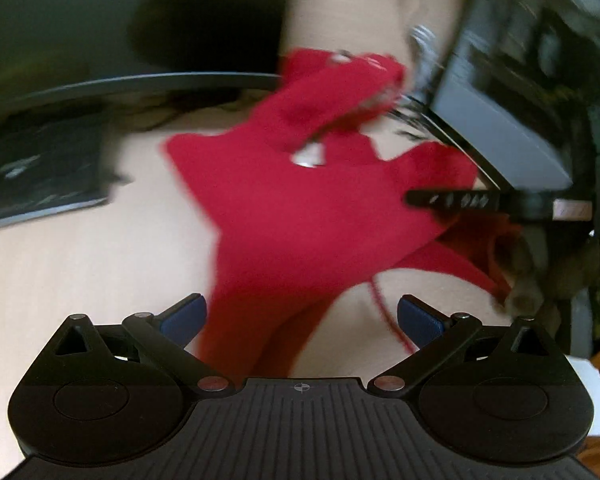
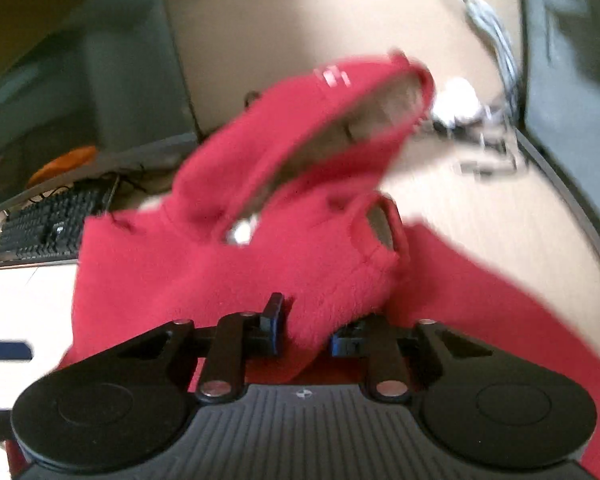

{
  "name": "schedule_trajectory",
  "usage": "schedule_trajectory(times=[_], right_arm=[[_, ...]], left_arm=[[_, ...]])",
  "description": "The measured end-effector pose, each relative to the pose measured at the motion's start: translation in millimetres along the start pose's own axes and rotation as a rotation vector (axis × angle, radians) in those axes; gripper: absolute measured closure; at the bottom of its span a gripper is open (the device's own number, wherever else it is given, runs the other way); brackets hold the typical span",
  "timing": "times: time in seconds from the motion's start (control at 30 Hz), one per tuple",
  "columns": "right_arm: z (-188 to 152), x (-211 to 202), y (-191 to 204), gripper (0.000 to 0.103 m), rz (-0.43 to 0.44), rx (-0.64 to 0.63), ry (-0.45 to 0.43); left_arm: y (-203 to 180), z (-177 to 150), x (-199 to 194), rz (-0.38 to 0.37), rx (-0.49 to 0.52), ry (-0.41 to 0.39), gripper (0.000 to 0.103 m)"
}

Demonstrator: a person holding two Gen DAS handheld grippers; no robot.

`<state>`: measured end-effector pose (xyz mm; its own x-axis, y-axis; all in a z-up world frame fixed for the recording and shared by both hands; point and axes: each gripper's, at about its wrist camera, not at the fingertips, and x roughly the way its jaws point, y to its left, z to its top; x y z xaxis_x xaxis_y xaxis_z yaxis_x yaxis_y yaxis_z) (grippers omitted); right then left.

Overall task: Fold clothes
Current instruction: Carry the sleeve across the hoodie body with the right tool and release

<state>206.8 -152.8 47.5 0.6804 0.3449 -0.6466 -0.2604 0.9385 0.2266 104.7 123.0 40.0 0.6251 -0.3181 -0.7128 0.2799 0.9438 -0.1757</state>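
While spread and bunched across the pale desk (image 1: 60, 264), red fleece top (image 1: 300, 208) far from folded: zipper open down the front, collar gaping, one sleeve sticking out sideways, cloth heaped rather than laid flat. Shown blurred in both wrist views, so seams and hem hard to place exactly.

Right claw (image 2: 306, 332) clamped on a thick fold of the fleece, both jaws pressed into the pile with cloth bulging out between them; seen from the left wrist view as a dark bar reaching in over the far edge of the garment. Left claw (image 1: 300, 316) spread wide, blue pads (image 1: 184, 318) well apart, nothing pinched, though a strip of red cloth runs up through the gap without touching either pad as far as can be told.

Judged as an early stage: garment being dragged or turned into position, not yet smoothed, no crease made. Left to do, by the look of it: flatten the body, close or align the front, bring sleeves in, then fold over.

Around the garment: black keyboard (image 2: 48, 220) near one side, white cable (image 2: 496, 40) and small bits of clutter toward the far side, a dark monitor (image 1: 512, 100) just beside the sleeve.
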Motion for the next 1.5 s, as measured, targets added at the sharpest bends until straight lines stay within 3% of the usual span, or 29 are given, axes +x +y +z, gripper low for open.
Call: schedule_trajectory(times=[0.13,0.2,0.27,0.33,0.5,0.63,0.73,0.93,1.07,1.23,1.37,1.5], right_arm=[[-6,-12,-13,0.062,0.023,0.038,-0.017],[-8,-27,-20,0.058,0.01,0.04,-0.05],[-9,-46,-28,0.039,-0.017,0.035,-0.092],[-12,-72,-38,0.038,-0.041,0.034,-0.126],[-33,-140,-71,0.038,-0.136,0.059,-0.169],[-75,-186,-112,0.038,-0.275,0.223,-0.142],[-101,-210,-141,0.038,-0.329,0.377,-0.149],[-117,-201,-183,0.038,-0.274,0.567,-0.166],[-121,-177,-210,0.038,-0.176,0.683,-0.143],[-93,-181,-215,0.037,0.118,0.763,-0.266],[-13,-203,-168,0.034,0.331,0.571,-0.376],[65,-201,-100,0.034,0.494,0.346,-0.395]], left_arm=[[-15,13,23,-0.015,0.065,-0.03,0.0],[-18,22,42,0.019,0.095,-0.057,0.0],[-14,26,61,0.066,0.113,-0.052,0.0],[-6,27,78,0.096,0.123,-0.035,0.0],[4,24,90,0.087,0.16,-0.049,0.0],[5,28,76,0.062,0.109,-0.047,0.0],[7,26,53,0.01,0.031,-0.045,0.0],[2,9,29,-0.035,-0.01,0.004,0.0],[3,-1,17,-0.027,-0.012,0.025,0.0],[14,-10,-4,0.014,-0.042,0.006,0.0],[21,-19,-21,0.047,-0.085,-0.02,0.0],[22,-33,-35,0.065,-0.111,-0.022,0.0]])
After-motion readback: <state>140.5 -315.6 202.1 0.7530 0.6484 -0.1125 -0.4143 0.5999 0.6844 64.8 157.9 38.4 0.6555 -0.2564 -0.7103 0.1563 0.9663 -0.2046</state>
